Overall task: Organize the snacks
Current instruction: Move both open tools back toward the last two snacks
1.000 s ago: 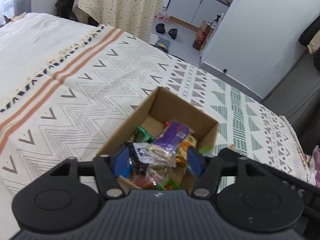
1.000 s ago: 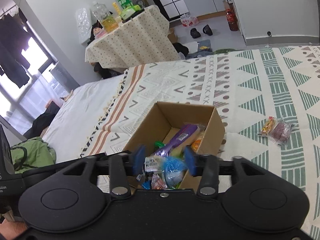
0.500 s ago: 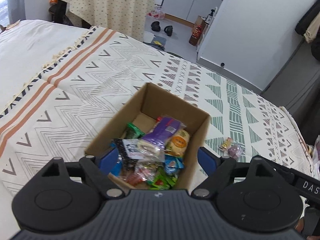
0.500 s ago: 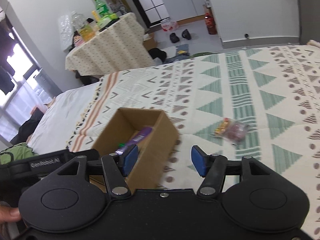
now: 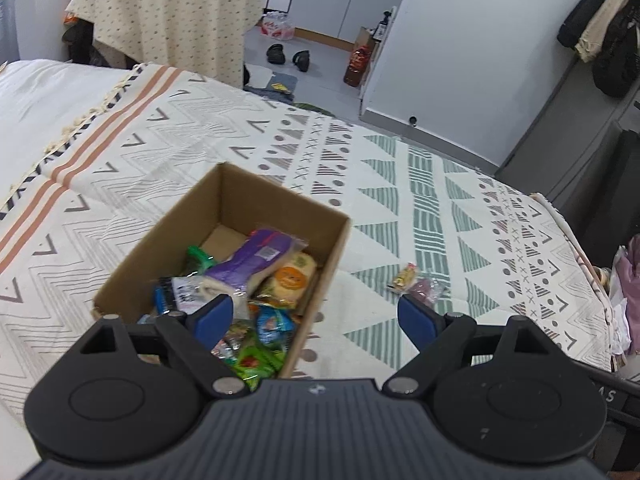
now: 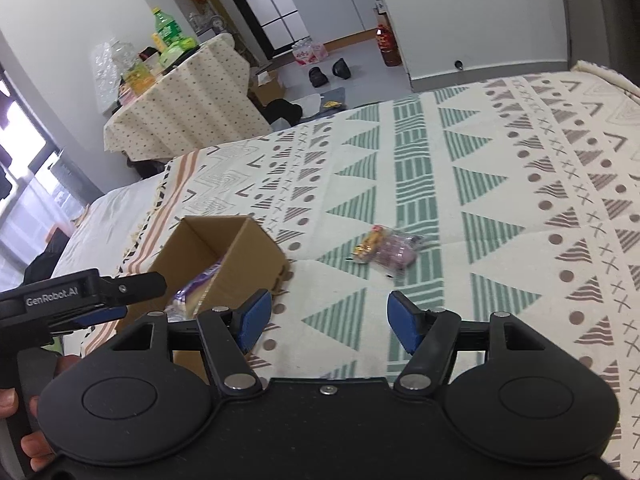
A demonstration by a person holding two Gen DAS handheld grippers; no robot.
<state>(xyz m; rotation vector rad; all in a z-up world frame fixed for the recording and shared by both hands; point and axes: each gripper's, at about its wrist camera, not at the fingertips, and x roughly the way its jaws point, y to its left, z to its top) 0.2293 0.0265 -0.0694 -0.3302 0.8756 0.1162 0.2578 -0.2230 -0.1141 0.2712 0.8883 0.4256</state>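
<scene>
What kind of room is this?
Probably a small studio flat: a bed under a cream patterned blanket, white kitchen cabinets past the doorway, and a table with a dotted cloth holding bottles. A brown cardboard box of snacks sits on the bed.

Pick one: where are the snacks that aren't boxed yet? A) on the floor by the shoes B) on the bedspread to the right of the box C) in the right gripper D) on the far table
B: two wrapped snacks lie on the patterned bedspread right of the cardboard box, ahead of the open, empty right gripper.

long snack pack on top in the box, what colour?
Purple, with a clear end; shows best in the left wrist view.
</scene>
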